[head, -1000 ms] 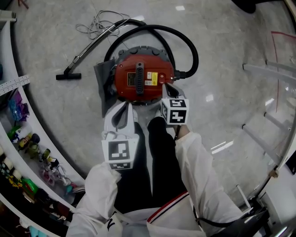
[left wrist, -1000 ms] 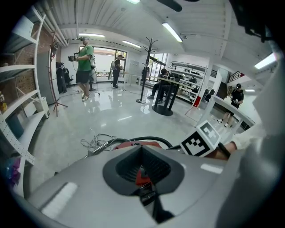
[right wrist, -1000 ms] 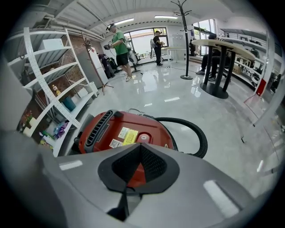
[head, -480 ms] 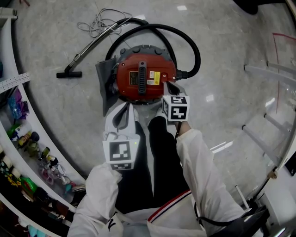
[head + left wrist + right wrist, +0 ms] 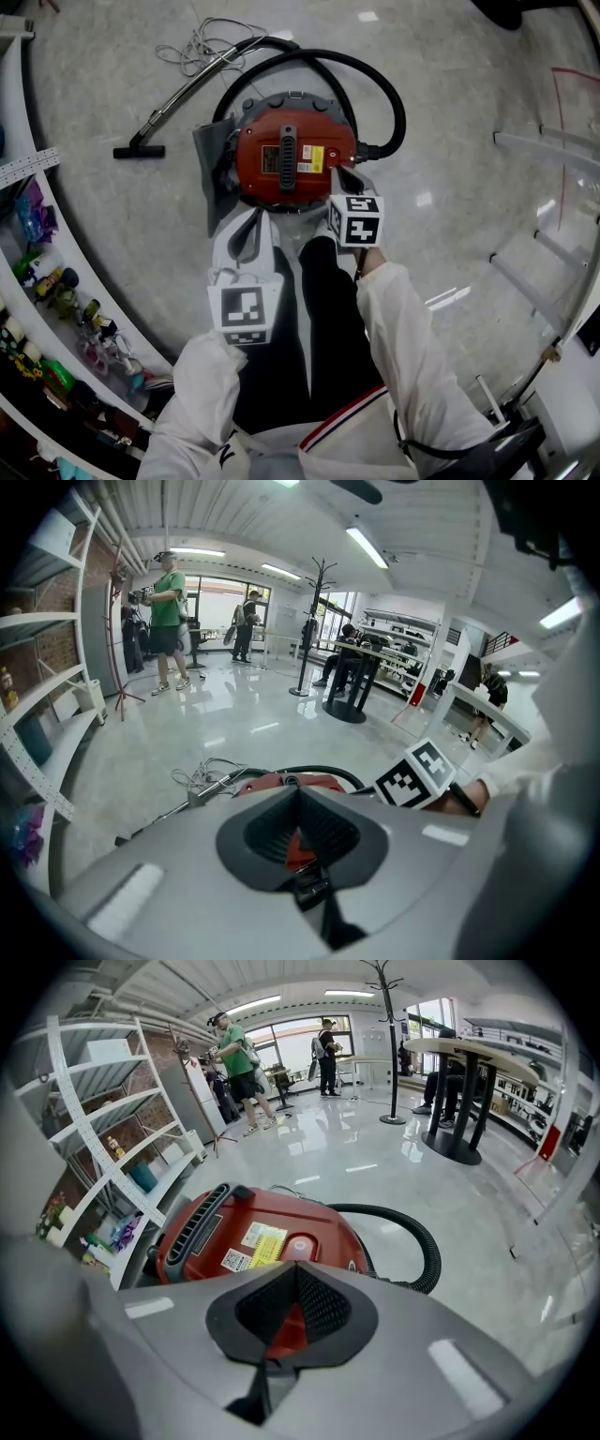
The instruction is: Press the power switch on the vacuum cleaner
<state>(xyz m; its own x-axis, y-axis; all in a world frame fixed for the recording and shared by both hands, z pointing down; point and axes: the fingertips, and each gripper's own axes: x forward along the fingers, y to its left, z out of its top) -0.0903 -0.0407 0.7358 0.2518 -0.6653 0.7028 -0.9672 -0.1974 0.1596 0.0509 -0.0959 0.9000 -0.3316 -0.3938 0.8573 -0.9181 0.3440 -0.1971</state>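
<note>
Right gripper (image 5: 339, 173), jaws together, is hovering over vacuum cleaner (image 5: 281, 141); closed tips need landing squarely on round power switch (image 5: 298, 1247). Left gripper (image 5: 251, 227) is idling, jaws together.

Glossy red plastic vacuum cleaner (image 5: 293, 161), matt black ribbed hose (image 5: 395, 97), polished stone-look floor (image 5: 469, 131).

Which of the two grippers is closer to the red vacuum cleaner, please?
The right gripper: its tips lie at the vacuum cleaner's near edge, while the left gripper hangs farther back.
</note>
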